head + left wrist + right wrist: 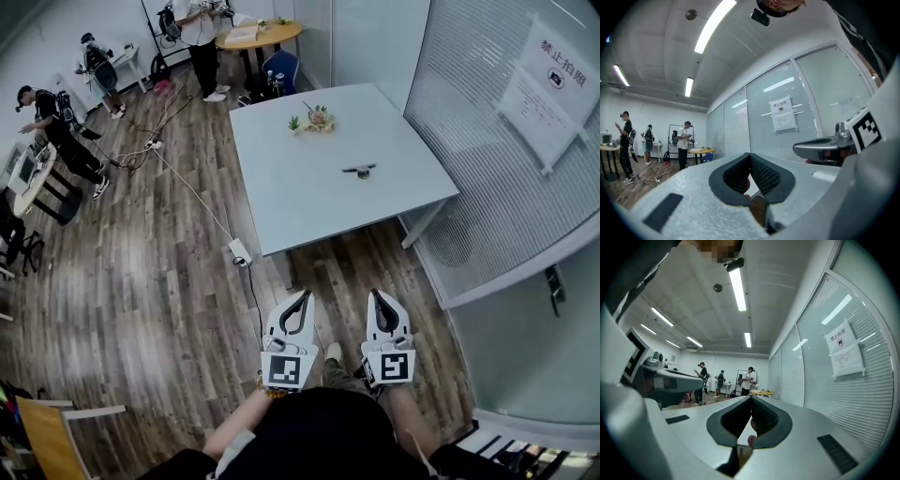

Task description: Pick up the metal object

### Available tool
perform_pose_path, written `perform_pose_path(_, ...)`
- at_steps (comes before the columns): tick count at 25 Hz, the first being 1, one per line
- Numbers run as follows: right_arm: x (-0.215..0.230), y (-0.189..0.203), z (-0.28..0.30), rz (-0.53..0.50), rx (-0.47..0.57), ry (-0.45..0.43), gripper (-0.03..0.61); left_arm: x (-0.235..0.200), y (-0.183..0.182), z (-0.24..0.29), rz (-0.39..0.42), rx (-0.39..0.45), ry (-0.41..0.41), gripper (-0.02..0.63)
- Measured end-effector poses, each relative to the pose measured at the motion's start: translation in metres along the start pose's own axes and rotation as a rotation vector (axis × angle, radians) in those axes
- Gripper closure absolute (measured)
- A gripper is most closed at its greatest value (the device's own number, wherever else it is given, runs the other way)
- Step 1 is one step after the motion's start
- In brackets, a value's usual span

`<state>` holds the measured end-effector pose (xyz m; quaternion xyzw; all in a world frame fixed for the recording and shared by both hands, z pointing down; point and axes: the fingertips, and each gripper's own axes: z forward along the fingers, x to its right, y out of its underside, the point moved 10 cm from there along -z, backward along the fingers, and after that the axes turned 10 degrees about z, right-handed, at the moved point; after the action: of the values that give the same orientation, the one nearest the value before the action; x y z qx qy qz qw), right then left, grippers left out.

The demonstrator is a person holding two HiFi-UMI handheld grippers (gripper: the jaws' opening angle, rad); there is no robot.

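Observation:
The metal object [359,170], small, dark and flat, lies on the pale square table [281,187], towards its right side. Both grippers are held low in front of the person's body, over the wooden floor, short of the table's near edge and well apart from the object. My left gripper [305,294] has its tips together with nothing between them, and its jaws meet at the tip [750,155] in the left gripper view. My right gripper [377,293] is likewise shut and empty [751,398]. Neither gripper view shows the object.
A small plant ornament [317,119] sits at the table's far side. A power strip [239,251] and its cable lie on the floor by the table's near left corner. A glass wall [506,169] with a paper notice runs along the right. Several people stand at the far left and back.

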<state>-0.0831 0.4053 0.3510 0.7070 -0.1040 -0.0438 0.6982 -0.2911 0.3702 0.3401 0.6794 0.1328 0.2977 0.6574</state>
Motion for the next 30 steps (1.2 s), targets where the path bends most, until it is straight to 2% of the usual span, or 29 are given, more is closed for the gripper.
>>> perform_pose_path(4,0.032,-0.005,0.029,-0.002,-0.003,-0.031,0.578,0.004,-0.01,0.042,0.038,0.026,-0.011,0.612)
perform_pose_path(10,0.073,0.004,0.066,0.003,-0.012,-0.057,0.578,0.013,-0.005,0.089,0.021,0.008,-0.041,0.612)
perform_pose_path(14,0.083,0.008,0.083,0.029,-0.035,-0.067,0.578,0.007,0.001,0.108,0.012,0.004,-0.058,0.612)
perform_pose_path(19,0.093,0.006,0.117,-0.012,-0.062,-0.094,0.578,-0.007,0.012,0.143,-0.007,-0.013,-0.06,0.612)
perform_pose_path(22,0.106,0.006,0.141,-0.023,-0.068,-0.076,0.578,-0.014,0.024,0.174,-0.063,-0.009,-0.044,0.612)
perform_pose_path(27,0.127,0.002,0.188,-0.032,-0.085,-0.039,0.578,-0.039,0.025,0.23,-0.041,0.029,-0.006,0.612)
perform_pose_path(30,0.14,-0.004,0.223,-0.06,-0.092,-0.032,0.578,-0.057,0.026,0.265,-0.06,0.032,0.003,0.612)
